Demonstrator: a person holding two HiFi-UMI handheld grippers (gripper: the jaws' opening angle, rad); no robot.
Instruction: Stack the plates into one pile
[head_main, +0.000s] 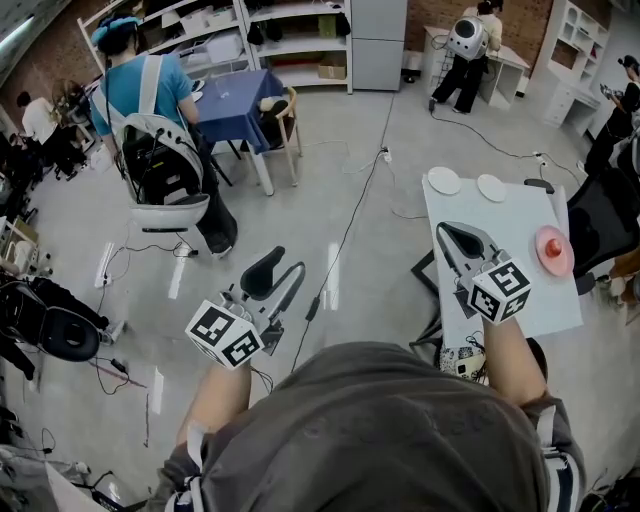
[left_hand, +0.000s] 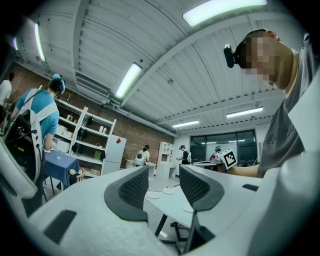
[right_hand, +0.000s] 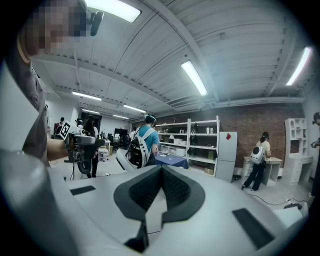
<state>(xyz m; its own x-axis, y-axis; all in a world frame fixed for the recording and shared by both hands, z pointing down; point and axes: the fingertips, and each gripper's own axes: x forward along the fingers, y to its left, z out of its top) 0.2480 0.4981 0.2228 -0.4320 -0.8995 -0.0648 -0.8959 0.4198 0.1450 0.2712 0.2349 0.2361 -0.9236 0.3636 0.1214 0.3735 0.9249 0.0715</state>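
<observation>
Stacking not begun: white plate (head_main: 444, 181), second white plate (head_main: 491, 187), pink plate (head_main: 553, 250) apart on table (head_main: 530, 215). Left gripper (head_main: 278, 272) wide, empty; right gripper (head_main: 455, 238) closed, empty.

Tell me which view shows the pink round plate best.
Head view: the pink round plate lies whole, seen from above, near the right edge of the white table. The left gripper view shows only pale discs, none clearly pink; the right gripper view misses it.
</observation>
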